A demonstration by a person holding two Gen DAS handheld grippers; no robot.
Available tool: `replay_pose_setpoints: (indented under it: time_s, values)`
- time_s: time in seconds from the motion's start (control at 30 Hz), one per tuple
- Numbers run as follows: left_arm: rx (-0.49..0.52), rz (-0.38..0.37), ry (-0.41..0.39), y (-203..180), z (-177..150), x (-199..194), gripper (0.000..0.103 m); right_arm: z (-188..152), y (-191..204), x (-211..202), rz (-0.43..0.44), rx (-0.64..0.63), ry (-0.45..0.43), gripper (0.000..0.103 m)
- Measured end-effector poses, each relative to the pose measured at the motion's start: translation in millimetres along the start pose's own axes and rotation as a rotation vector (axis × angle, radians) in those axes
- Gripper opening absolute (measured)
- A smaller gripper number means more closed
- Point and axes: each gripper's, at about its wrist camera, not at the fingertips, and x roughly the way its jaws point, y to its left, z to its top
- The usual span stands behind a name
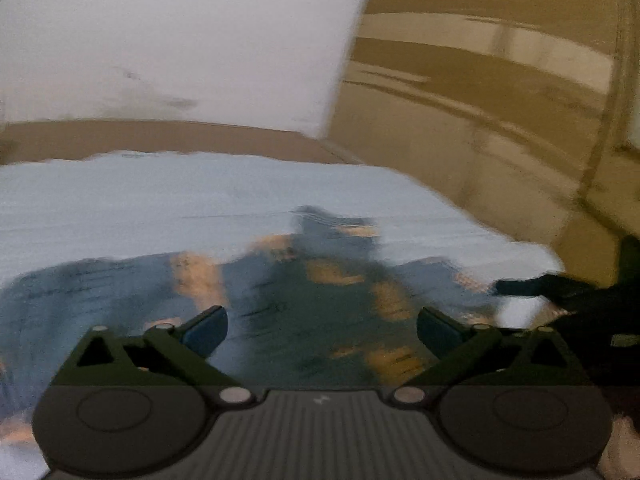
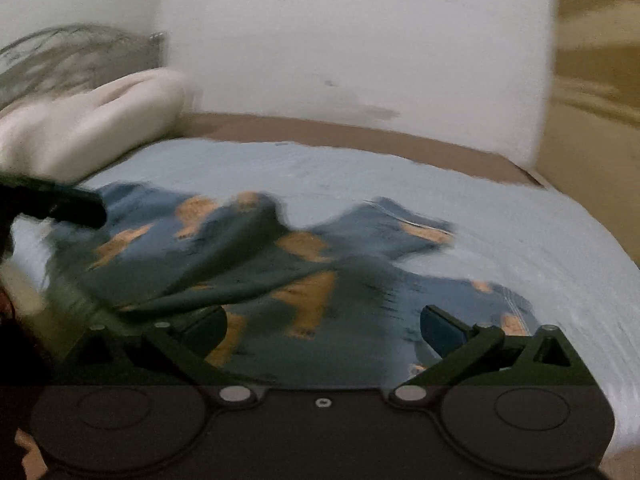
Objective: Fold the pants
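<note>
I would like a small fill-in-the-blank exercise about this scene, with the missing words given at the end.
1. The dark blue pants with orange patches lie crumpled on a light ____ bed sheet.
2. The fingers of the right gripper stand ____, holding nothing.
3. The puffy pillow at the far left of the bed is ____ in colour.
4. The left gripper is ____ as well.

Missing words: blue; open; white; open
</note>
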Motion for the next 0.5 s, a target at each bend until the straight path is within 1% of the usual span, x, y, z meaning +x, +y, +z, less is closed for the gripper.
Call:
replay_pose_setpoints:
  time_s: [0.03,0.1,0.13,0.2,0.27,0.33,0.4,0.5]
  values:
    - [0.001,-0.054,0.01,-6,4,14,0.103,-1,-9,-1,-0.017,0.034,-0.001,0.102]
    - [0.004,-0.133,0.036,-15,9,38,0.103,-5,-27,-6,-0.045,0.101,-0.006,0.102]
    - [0.001,-0.166,0.054,-19,11,52,0.103,-9,-34,-9,-0.055,0.126,-0.007,0.102]
    - [-0.015,-0.204,0.093,-22,14,75,0.103,-16,-47,-15,-0.078,0.174,-0.004,0.102]
    - [-0.034,-0.201,0.142,-22,15,96,0.103,-24,-57,-20,-0.103,0.203,0.007,0.102]
    - [-0.054,-0.161,0.168,-19,15,107,0.103,-32,-64,-24,-0.125,0.22,0.018,0.102]
    - [-0.099,-0.124,0.192,-9,14,115,0.103,-40,-70,-27,-0.138,0.237,0.032,0.102]
    - [-0.161,-0.117,0.185,6,13,112,0.103,-46,-73,-27,-0.145,0.255,0.049,0.102]
